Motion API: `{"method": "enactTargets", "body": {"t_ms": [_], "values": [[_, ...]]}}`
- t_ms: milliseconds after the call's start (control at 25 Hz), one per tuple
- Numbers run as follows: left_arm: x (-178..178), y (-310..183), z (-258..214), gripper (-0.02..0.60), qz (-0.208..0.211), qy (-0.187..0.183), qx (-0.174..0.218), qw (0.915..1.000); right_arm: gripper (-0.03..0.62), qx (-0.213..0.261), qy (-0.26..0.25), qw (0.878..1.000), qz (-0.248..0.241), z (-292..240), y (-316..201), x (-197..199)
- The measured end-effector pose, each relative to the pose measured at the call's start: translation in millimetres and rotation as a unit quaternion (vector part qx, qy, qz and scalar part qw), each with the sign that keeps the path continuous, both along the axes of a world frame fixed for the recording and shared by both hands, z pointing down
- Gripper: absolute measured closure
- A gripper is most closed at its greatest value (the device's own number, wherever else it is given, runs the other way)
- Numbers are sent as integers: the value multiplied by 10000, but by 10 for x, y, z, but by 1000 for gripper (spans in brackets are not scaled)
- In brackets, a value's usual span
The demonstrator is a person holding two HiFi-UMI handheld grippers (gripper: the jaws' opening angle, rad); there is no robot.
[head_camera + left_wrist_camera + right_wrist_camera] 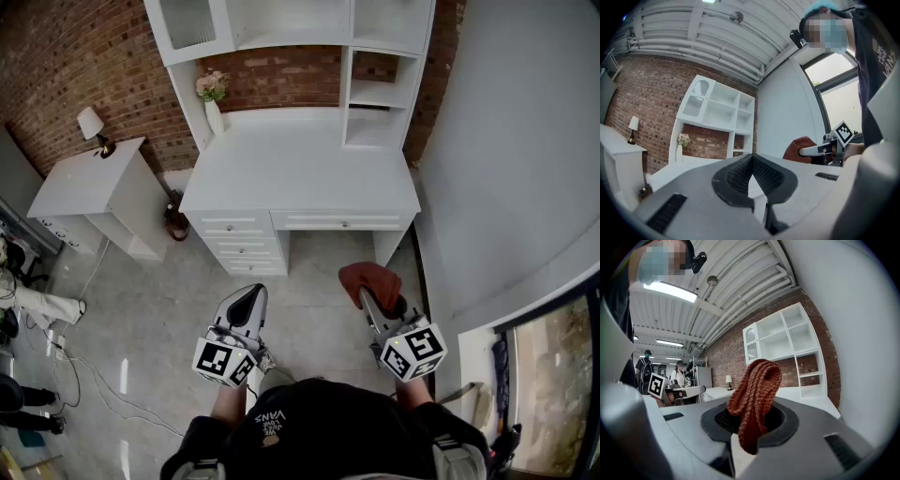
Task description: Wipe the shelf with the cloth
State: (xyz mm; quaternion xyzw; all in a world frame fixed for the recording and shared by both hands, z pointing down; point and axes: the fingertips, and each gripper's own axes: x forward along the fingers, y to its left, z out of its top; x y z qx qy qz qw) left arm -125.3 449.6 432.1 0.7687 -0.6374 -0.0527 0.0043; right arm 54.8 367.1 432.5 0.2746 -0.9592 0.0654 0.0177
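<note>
The white shelf [300,159] stands well apart from both grippers. The right gripper [368,298] is clamped on the rust-red knitted cloth [371,277], off the shelf's front edge. The left gripper [247,302] has its jaws together with nothing between them.

Cloth [757,390]: we see a coarse, matt, rust-red knit.
Shelf [300,159]: we see smooth white paint with a faint sheen.
Wall [66,66]: rough brick.
Floor [150,309]: glossy grey.
Right gripper [750,420]: matt grey plastic, black ribbed pads [783,420].
</note>
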Motion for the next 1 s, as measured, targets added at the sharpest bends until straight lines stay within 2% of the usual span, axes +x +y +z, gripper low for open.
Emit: {"method": "enactTargets", "body": {"t_ms": [320,520,760,1000], "values": [[105,-56,85,575,-31,54,-151,9999,508,-29,8,10000,-45,23,-80,86],[48,-246,125,575,33,62,-187,9998,503,-92,-206,9997,-44,17,-241,40],[-131,-643,219,575,223,154,-247,9993,502,-231,-229,9994,145,74,-620,-128],[-441,-1286,261,575,547,159,-325,9978,502,-215,-236,9984,476,16,-1144,-402]]}}
